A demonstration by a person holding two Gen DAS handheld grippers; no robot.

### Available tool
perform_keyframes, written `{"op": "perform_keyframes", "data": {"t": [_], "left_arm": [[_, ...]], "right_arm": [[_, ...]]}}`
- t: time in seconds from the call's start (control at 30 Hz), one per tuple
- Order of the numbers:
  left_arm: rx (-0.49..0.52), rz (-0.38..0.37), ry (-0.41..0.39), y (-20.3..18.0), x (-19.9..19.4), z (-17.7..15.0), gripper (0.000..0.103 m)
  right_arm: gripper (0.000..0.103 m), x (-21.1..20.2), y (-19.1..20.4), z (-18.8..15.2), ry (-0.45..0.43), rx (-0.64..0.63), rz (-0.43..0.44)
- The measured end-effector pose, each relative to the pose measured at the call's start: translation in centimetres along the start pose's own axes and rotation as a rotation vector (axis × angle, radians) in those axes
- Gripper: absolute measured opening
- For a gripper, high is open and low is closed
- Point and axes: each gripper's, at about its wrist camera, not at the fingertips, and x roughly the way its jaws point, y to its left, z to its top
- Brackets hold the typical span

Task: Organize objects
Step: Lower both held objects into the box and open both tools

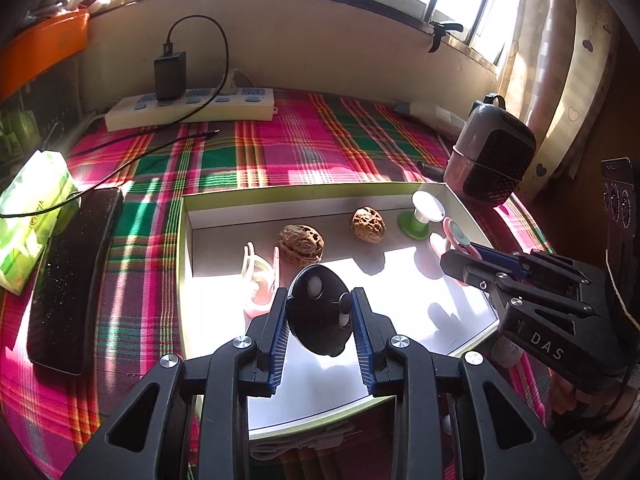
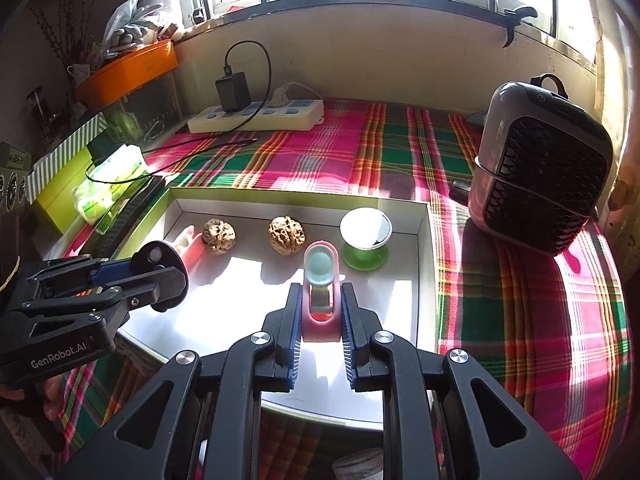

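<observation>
Two grippers, both loaded: your left gripper (image 1: 320,320) is clamped on a black oval disc (image 1: 318,308), your right gripper (image 2: 320,312) on a pink holder with a pale green lens (image 2: 320,280). Both hover over the shallow tray (image 2: 424,248). Two walnuts (image 2: 286,235) sit toward its 12 o'clock wall, with a green-footed cup (image 2: 366,234) at 1 o'clock.

White power strip (image 2: 256,117) with black charger (image 2: 233,90); fan heater (image 2: 540,168) on plaid cloth (image 2: 320,152).
</observation>
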Motion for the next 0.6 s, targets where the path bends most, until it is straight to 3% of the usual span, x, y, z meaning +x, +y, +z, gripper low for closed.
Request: {"op": "perform_keyframes", "data": {"t": [0.6], "left_arm": [[0.005, 0.033, 0.025, 0.0, 1.7, 0.6, 0.028]], "right_arm": [[0.018, 2.3, -0.2, 0.7, 0.040, -0.018, -0.001]]}}
